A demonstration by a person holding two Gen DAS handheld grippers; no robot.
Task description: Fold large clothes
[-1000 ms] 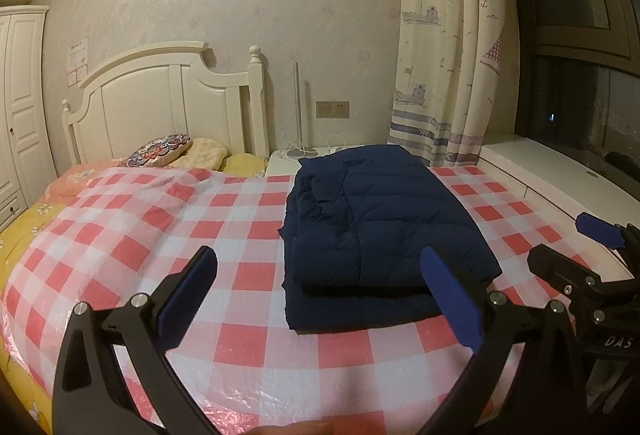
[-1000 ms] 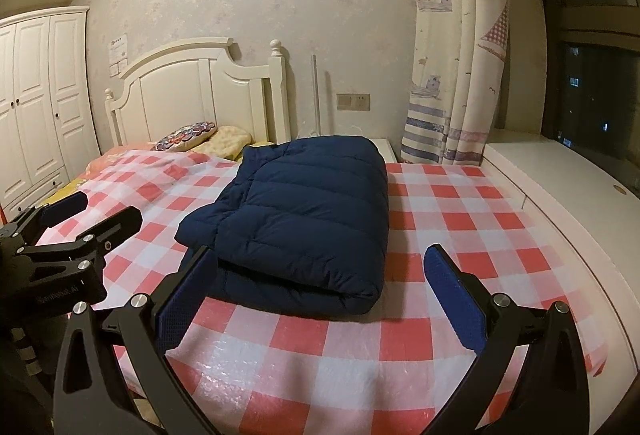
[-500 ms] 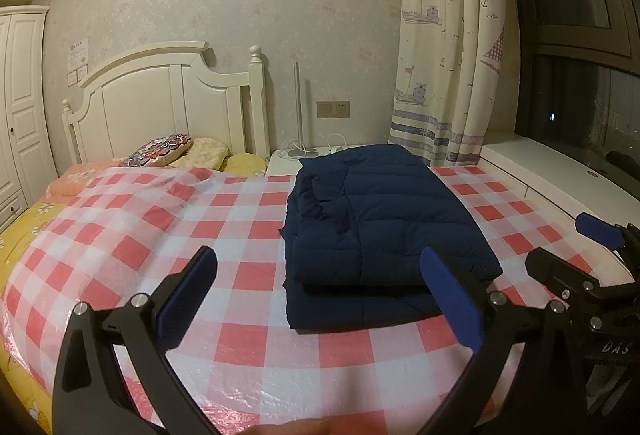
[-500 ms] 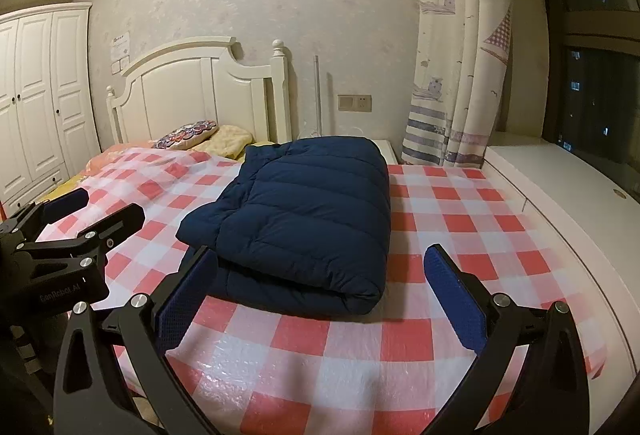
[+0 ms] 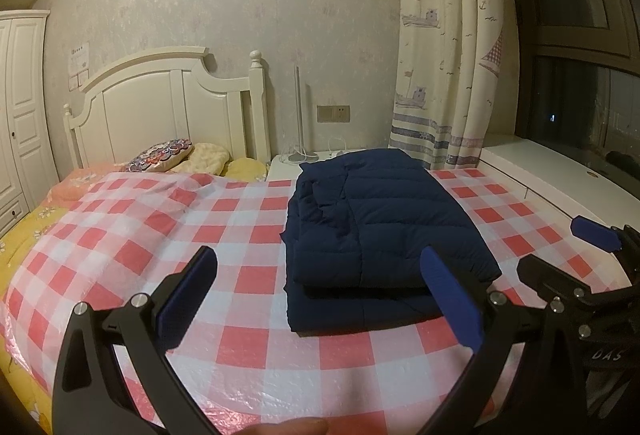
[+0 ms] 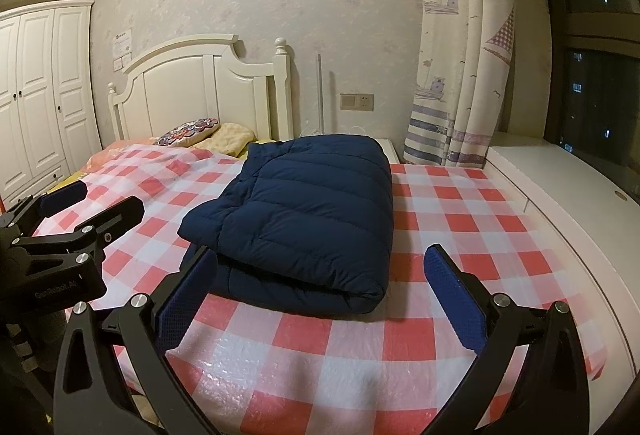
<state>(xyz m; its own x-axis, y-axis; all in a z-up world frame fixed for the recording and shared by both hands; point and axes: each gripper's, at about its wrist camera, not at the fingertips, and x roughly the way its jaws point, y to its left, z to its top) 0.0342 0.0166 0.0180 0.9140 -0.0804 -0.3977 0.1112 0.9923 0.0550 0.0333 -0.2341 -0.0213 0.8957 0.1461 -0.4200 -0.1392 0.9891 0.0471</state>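
The left hand-held gripper (image 5: pixel 320 299) hangs above the near edge of the bed (image 5: pixel 120 235) with its blue-padded fingers (image 5: pixel 188 299) spread wide and nothing between them; in the right wrist view the same tool (image 6: pixel 92 203) shows at 9 o'clock, apart from the garment. The right hand-held gripper (image 6: pixel 320 299) is likewise spread wide and empty, its left pad (image 6: pixel 184 299) crossing in front of the garment's near corner in the picture, though whether it touches cannot be told; from the left wrist view that tool (image 5: pixel 576 263) sits at 3 o'clock. The navy down jacket (image 5: pixel 380 231) lies folded into a thick rectangular bundle on the red-and-white checked cover (image 5: pixel 260 339), at 12 o'clock from the right tool and between 12 and 1 o'clock from the left one, a smaller folded layer stacked on a wider lower layer whose near edge sticks out toward the camera. Its rounded fold faces 3 o'clock in the right wrist view. Beyond the jacket, at 11 o'clock, a patterned pillow (image 5: pixel 160 155) rests against the white headboard (image 5: pixel 168 103). A sailboat-print curtain (image 5: pixel 444 55) hangs at 1 o'clock beside the dark window (image 6: pixel 600 103), and a white wardrobe (image 6: pixel 36 95) stands at 9 o'clock. A fingertip (image 5: pixel 296 427) shows at the bottom edge of the left wrist view.
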